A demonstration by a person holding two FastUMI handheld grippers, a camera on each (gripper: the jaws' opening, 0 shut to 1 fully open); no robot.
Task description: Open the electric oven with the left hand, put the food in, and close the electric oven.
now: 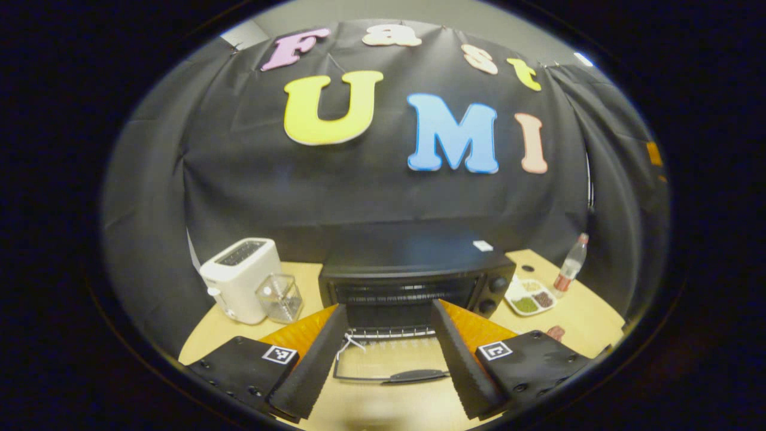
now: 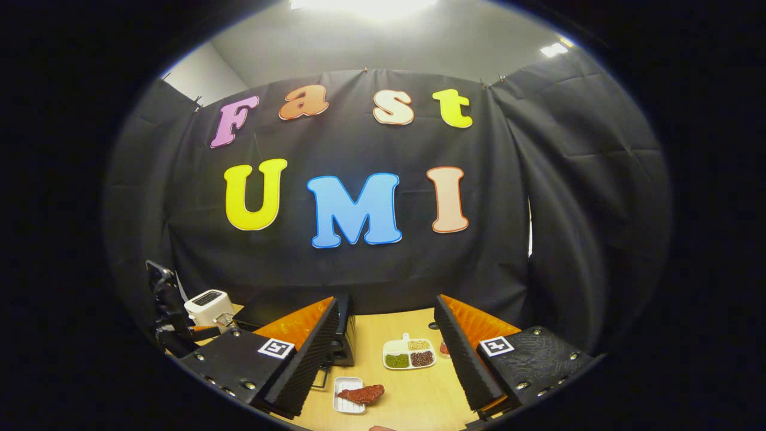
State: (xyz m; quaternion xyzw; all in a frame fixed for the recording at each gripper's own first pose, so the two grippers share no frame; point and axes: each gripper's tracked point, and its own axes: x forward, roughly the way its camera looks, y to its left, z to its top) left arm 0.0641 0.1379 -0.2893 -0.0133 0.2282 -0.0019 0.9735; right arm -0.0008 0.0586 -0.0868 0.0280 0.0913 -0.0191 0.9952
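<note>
The electric oven [image 1: 413, 281] is sitting at the lower centre of the left gripper view with its glass door [image 1: 389, 359] already lying open and flat toward the camera, the handle [image 1: 416, 376] nearest the lens and the rack showing inside. So the opening step looks done; loading the food and closing the door are left.

The left gripper [image 1: 389, 353] is hanging just in front of that door with its jaws released and nothing between them. The right gripper [image 2: 389, 353] is likewise spread and carrying nothing.

The right gripper view is showing what the other lacks: the food [image 2: 362, 393], a reddish-brown piece, resting on a small white tray [image 2: 349, 396] on the bench [image 2: 419, 395] at the bottom centre, untouched. The left gripper view is showing the oven's open mouth and a white toaster [image 1: 239, 278] at lower left. Both are showing a divided dish [image 2: 409, 354] of grains.
</note>
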